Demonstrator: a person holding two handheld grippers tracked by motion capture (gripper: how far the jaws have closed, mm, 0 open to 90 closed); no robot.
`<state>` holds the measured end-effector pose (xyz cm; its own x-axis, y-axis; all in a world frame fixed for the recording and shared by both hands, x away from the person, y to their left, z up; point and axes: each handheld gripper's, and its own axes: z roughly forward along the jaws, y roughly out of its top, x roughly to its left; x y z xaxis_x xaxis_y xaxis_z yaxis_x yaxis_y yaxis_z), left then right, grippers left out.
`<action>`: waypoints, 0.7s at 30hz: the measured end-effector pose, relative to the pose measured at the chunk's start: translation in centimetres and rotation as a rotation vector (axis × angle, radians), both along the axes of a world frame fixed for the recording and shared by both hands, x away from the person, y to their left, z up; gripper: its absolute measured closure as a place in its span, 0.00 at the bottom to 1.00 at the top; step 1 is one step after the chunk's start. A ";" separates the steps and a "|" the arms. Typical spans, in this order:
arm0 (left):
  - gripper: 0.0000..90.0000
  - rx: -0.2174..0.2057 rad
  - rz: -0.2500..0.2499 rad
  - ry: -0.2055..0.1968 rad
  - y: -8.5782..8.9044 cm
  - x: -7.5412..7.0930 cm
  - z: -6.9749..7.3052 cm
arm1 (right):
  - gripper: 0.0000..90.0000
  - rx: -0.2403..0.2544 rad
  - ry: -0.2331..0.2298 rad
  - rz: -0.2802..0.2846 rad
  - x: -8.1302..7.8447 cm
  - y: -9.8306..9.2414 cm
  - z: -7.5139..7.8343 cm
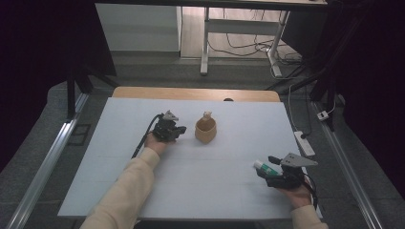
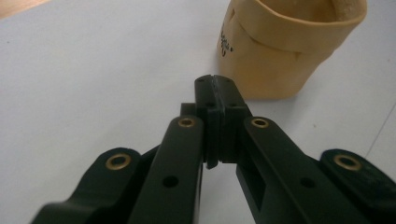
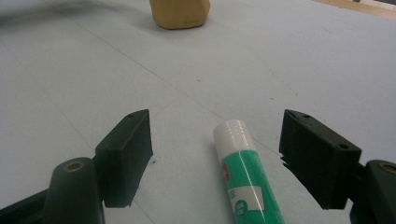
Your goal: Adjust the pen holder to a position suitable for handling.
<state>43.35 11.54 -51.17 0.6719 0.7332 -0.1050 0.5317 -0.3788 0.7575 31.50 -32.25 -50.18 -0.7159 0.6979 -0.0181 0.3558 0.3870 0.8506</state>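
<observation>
Near the worktop's front right corner, the right gripper (image 3: 215,156) stands open astride a glue stick (image 3: 243,177) lying flat, pads clear of it: not yet grasped. Mid-worktop, the left gripper (image 2: 215,86) is closed on nothing, just beside the tan cup (image 2: 285,46). Judged stage: early. Grasping, lifting and, presumably, carrying the stick to the cup all remain.

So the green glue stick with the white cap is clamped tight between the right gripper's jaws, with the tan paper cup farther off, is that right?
Not quite: the green glue stick with the white cap lies on the table between the right gripper's open jaws, untouched, as the right gripper view shows. The tan paper cup is indeed farther off.
</observation>
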 end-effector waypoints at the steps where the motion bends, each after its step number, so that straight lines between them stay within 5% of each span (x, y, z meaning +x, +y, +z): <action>1: 0.98 -0.003 -0.001 0.000 -0.1 0.2 -0.1 | 0.28 0.000 -0.001 0.000 0.0 0.0 0.0; 15: 0.98 -0.051 -0.035 0.012 -1.5 3.4 -0.5 | 0.28 0.012 0.000 0.000 0.1 -0.2 0.0; 21: 0.98 -0.025 -0.062 0.008 -2.6 4.2 -0.8 | 0.28 0.012 0.002 -0.002 0.1 -0.3 -0.1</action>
